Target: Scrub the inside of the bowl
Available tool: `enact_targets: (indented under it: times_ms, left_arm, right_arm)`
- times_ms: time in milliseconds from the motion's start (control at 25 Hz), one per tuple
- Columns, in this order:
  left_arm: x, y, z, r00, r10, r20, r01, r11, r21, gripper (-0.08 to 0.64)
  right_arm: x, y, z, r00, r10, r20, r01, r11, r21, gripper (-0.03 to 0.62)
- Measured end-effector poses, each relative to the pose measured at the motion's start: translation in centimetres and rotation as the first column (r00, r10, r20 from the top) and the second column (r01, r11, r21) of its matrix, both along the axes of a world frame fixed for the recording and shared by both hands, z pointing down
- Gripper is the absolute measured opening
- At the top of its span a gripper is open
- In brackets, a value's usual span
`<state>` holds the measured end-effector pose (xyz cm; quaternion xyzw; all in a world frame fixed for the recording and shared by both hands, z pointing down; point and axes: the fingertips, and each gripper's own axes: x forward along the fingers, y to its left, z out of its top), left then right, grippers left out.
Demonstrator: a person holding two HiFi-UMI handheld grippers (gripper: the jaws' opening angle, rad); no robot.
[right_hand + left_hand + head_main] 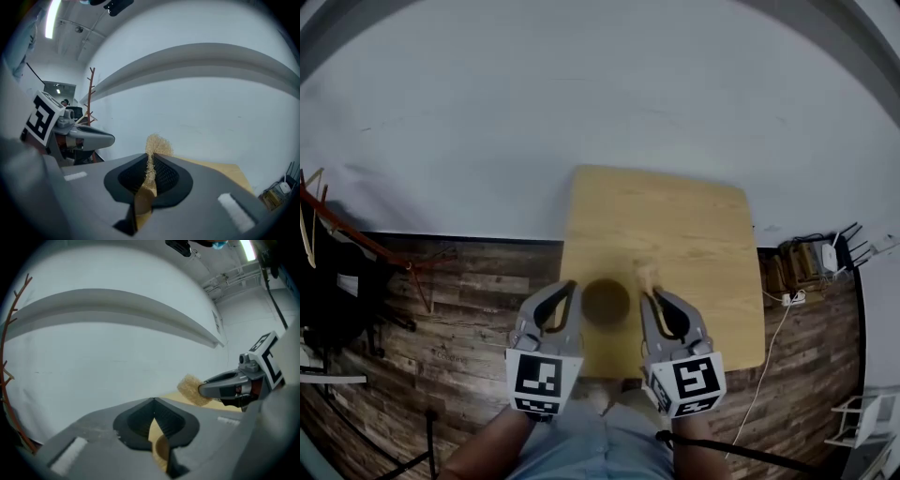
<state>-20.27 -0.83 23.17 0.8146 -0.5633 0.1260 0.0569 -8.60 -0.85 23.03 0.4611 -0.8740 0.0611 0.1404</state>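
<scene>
Both closed: left gripper [153, 401] fingers meet empty, right gripper [151, 160] fingers pinch the sponge [158, 143].

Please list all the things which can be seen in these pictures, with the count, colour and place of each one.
table: one, light wood, centre, against the wall
bowl: one, dark brown, on the table near its front edge, between the two tools
scrubber: one, pale tan and fibrous, pinched in the right tool
wall: one, pale grey, behind the table
floor: dark wood planks, on both sides of the table
branching stand: one, red-brown, on the floor at the left
cable: one, white, on the floor at the right
person's lap: light blue cloth, at the bottom edge
left tool: one, grey, jaws together, nothing in them
right tool: one, grey, jaws shut on the scrubber
</scene>
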Motion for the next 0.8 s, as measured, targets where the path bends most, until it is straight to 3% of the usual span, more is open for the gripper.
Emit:
enact_targets:
  times_ms: [240, 440, 640, 800]
  left_arm:
    - [0.0, -0.6, 3.2, 0.998, 0.054, -0.007, -0.055, 0.996, -0.077, 0.021]
    - [0.5, -0.9, 6.6, 0.999, 0.044, -0.023, -0.047, 0.984, -0.169, 0.021]
    - [0.5, -0.8, 11.3, 0.991, -0.01, -0.131, -0.031, 0.95, -0.311, 0.026]
    - [0.7, -0.7, 14.3, 0.986, -0.042, -0.162, -0.022, 0.925, -0.378, 0.062]
  right_arm:
    - [0.0, 1.0, 2.4, 0.999, 0.051, -0.001, -0.051, 0.997, -0.058, 0.028]
    - [0.1, 1.4, 4.6, 1.0, 0.027, 0.006, -0.026, 0.993, -0.118, 0.028]
    - [-0.4, 1.8, 6.6, 1.0, 0.005, 0.004, -0.004, 0.988, -0.155, 0.028]
    - [0.3, 1.8, 7.9, 1.0, 0.014, 0.012, -0.011, 0.984, -0.179, 0.028]
